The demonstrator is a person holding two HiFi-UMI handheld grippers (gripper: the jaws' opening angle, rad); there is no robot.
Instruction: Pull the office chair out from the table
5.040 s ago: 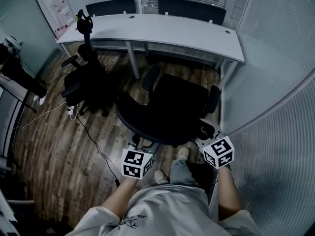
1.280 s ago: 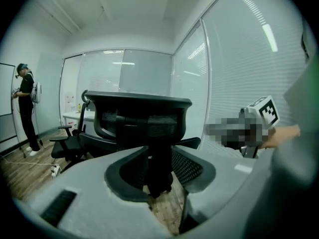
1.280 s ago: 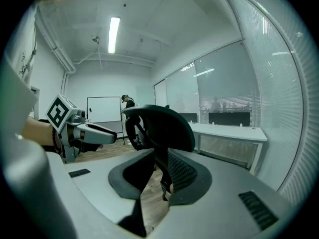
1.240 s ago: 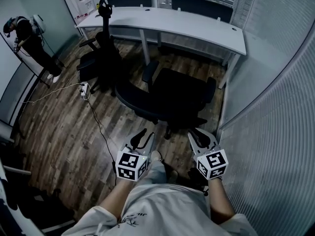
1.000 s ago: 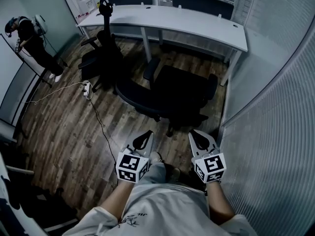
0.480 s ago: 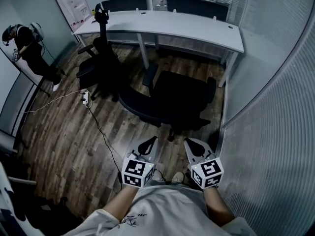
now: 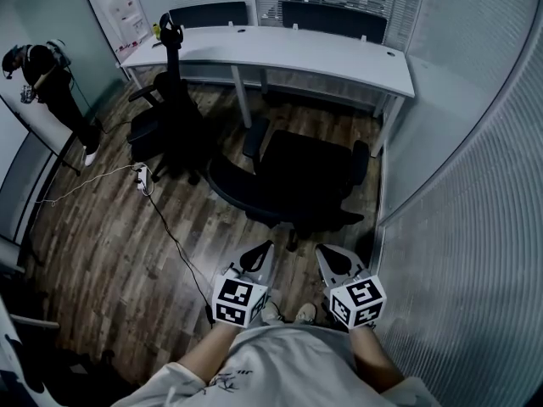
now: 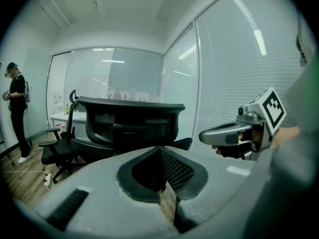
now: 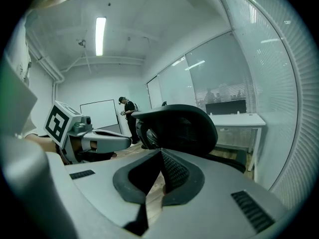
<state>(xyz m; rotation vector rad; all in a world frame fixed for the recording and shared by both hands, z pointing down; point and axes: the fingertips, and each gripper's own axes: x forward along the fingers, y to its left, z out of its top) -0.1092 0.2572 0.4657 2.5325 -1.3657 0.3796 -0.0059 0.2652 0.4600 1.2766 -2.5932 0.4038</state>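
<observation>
The black office chair stands on the wood floor, away from the white table, its backrest toward me. My left gripper and right gripper hover side by side in front of my body, a short way from the backrest and not touching it. Both are shut with nothing between the jaws. In the left gripper view the mesh backrest rises beyond the shut left gripper, with the right gripper beside it. The right gripper view shows the backrest past the right gripper.
A second black chair stands at the table's left end. A person stands at the far left. A power strip and cable lie on the floor. Glass walls close in on the right.
Five seconds ago both grippers were at the chair's backrest; they have since let go and drawn back toward my body. Over the last second they moved closer together.
</observation>
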